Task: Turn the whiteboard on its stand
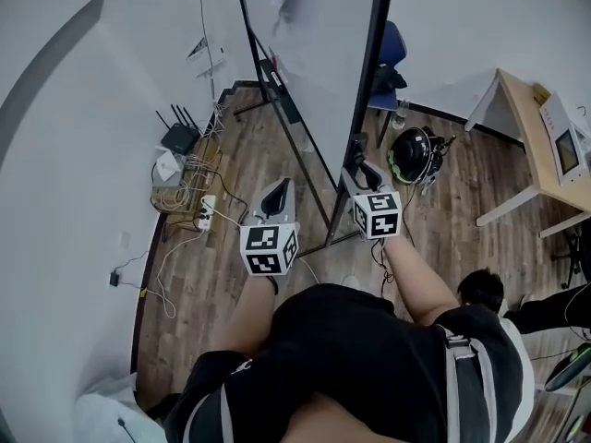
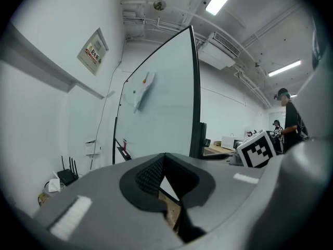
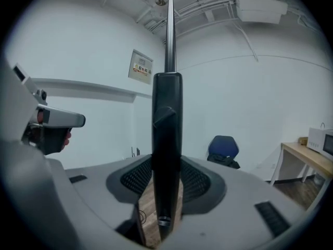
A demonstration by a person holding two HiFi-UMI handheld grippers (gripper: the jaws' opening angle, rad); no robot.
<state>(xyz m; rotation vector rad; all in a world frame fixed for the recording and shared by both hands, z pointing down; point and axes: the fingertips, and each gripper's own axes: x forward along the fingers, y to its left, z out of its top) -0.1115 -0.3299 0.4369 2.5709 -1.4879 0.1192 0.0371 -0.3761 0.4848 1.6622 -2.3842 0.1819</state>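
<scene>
The whiteboard stands nearly edge-on to me, its white face turned left and its black side frame running down toward my hands. My right gripper is shut on that frame. In the right gripper view the black bar stands upright between the two pads of the right gripper. My left gripper hangs a little left of the board's lower edge, shut with nothing in it. In the left gripper view the left gripper points at the whiteboard's face, apart from it.
The stand's black foot crosses the wooden floor under the board. A router and tangled cables lie by the left wall. Behind the board are a blue chair and a black helmet. A wooden table stands at right, and a person is beside me.
</scene>
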